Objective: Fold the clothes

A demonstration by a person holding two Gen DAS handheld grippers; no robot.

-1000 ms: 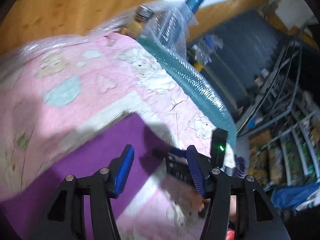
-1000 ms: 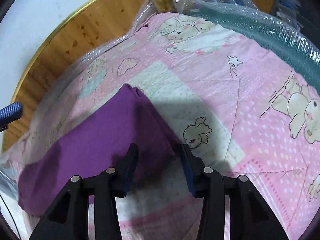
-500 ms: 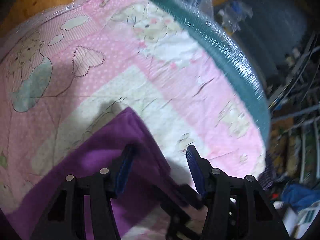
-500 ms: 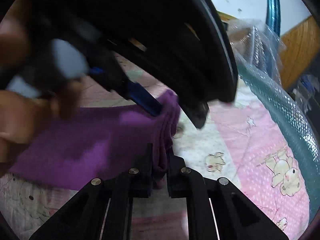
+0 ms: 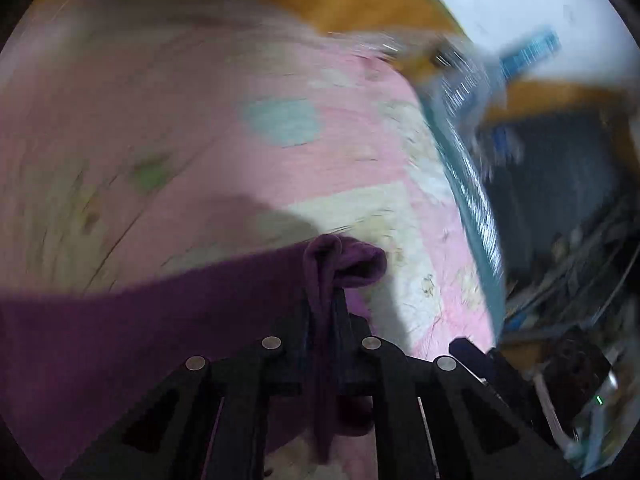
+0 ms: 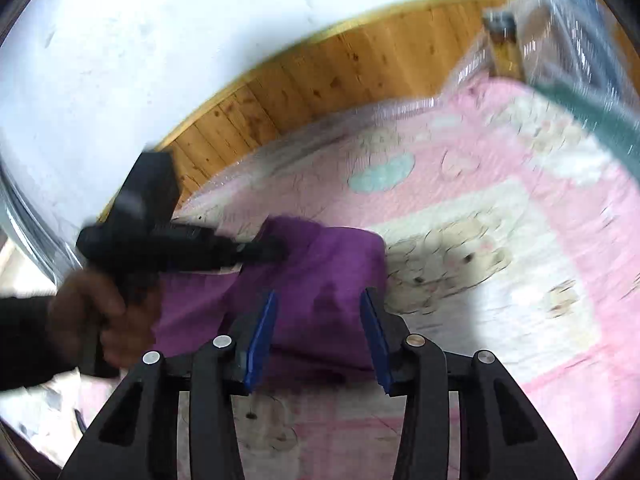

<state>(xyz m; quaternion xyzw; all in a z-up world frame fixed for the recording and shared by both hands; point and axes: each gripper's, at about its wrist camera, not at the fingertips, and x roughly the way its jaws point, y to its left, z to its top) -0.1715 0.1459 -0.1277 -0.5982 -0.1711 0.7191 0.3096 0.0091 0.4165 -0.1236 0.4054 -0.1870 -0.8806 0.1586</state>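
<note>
A purple garment (image 5: 140, 320) lies on a pink quilt with bear prints (image 5: 240, 140). My left gripper (image 5: 322, 300) is shut on a bunched fold of the purple garment, which pokes out above the fingertips. In the right wrist view the purple garment (image 6: 320, 264) lies folded over just ahead of my right gripper (image 6: 320, 304), which stands open above its near edge with blue pads apart. The left gripper (image 6: 264, 254) also shows there, held by a hand (image 6: 100, 312), its tip pinching the cloth's far left corner.
A teal roll wrapped in plastic film (image 5: 468, 184) runs along the quilt's right edge. A wooden wall panel (image 6: 320, 80) stands behind the bed. Cluttered shelving (image 5: 580, 240) lies to the right of the bed. Both views are blurred by motion.
My left gripper went from open to shut on the purple cloth. My right gripper let go of the cloth, opened and drew back. The garment's corner is now lifted and folded.
</note>
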